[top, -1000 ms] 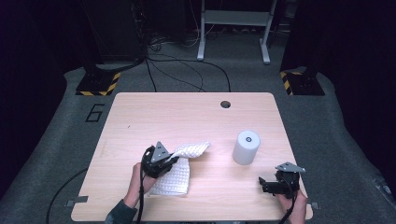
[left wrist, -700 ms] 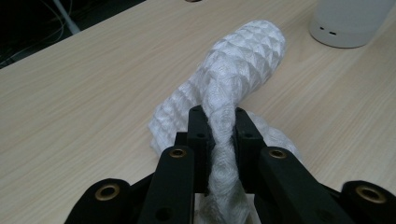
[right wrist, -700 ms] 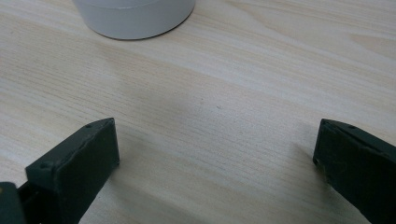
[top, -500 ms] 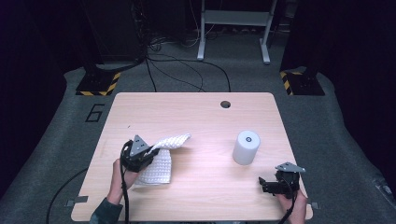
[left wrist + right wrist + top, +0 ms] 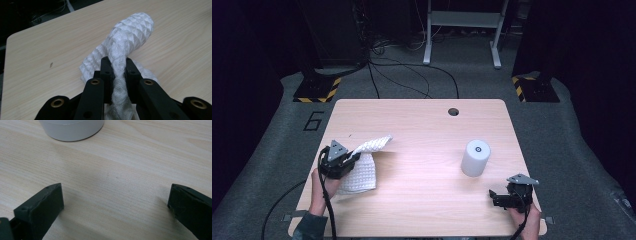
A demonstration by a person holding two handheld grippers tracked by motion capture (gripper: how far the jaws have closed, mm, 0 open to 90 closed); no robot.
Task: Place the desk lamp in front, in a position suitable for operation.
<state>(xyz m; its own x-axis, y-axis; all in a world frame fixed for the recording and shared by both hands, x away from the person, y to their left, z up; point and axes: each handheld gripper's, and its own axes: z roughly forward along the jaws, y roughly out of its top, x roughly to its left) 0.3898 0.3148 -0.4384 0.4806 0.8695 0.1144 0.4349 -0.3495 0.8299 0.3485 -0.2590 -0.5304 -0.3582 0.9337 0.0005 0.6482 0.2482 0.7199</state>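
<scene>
A white waffle-weave cloth (image 5: 364, 160) lies partly lifted at the table's left side. My left gripper (image 5: 343, 161) is shut on a bunched fold of it; in the left gripper view the cloth (image 5: 125, 42) rises twisted between the two black jaws. A white paper roll (image 5: 475, 157) stands upright right of centre. Near the front right corner my right gripper (image 5: 498, 196) rests low with its jaws wide apart and nothing between them. In the right gripper view the roll's base (image 5: 72, 128) sits ahead of that gripper (image 5: 115, 200).
The wooden table (image 5: 422, 125) has a round cable hole (image 5: 453, 111) near its far edge. Cables trail from both grippers over the front edge. Dark floor with stands and yellow-black striped feet lies beyond the table.
My left gripper has dragged the cloth leftward across the table, away from the roll. The right gripper and the roll have stayed in place.
</scene>
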